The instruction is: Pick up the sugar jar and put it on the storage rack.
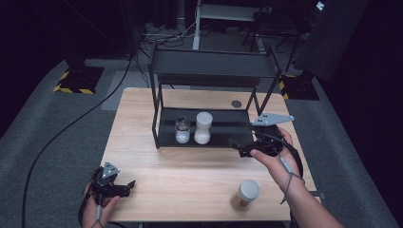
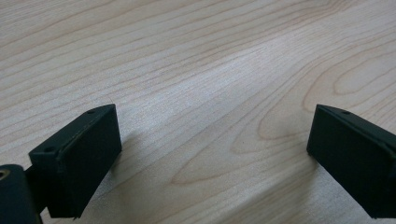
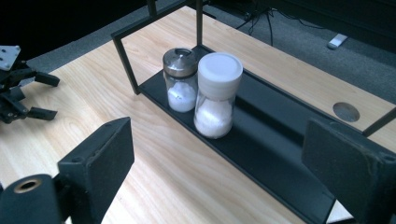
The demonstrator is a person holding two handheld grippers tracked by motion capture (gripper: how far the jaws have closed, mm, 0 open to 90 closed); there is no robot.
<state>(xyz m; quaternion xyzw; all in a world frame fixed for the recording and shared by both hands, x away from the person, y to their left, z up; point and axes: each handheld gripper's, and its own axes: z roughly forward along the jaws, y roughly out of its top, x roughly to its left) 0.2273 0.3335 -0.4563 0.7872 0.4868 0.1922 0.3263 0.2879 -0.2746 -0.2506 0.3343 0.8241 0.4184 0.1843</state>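
A black two-level rack [image 1: 228,126] stands at the back middle of the wooden table [image 1: 190,166]. On its lower shelf [image 3: 271,140] a glass shaker with a metal lid [image 1: 182,129] [image 3: 181,79] touches a taller white-capped grinder [image 1: 203,127] [image 3: 217,95]. My right gripper [image 1: 236,148] [image 3: 219,158] hovers at the rack's right front, open, aimed at the two jars from a distance, nothing between its jaws. My left gripper [image 1: 129,187] [image 2: 212,140] rests low at the front left, open over bare wood. A white-lidded jar of brown contents [image 1: 245,194] stands at the front right.
A round grommet [image 1: 236,103] [image 3: 346,112] sits in the tabletop behind the rack. The rack's upper shelf [image 1: 214,64] overhangs the jars. The left gripper [image 3: 56,97] is also seen far off in the right gripper view. Cables and dark stands lie on the floor beyond.
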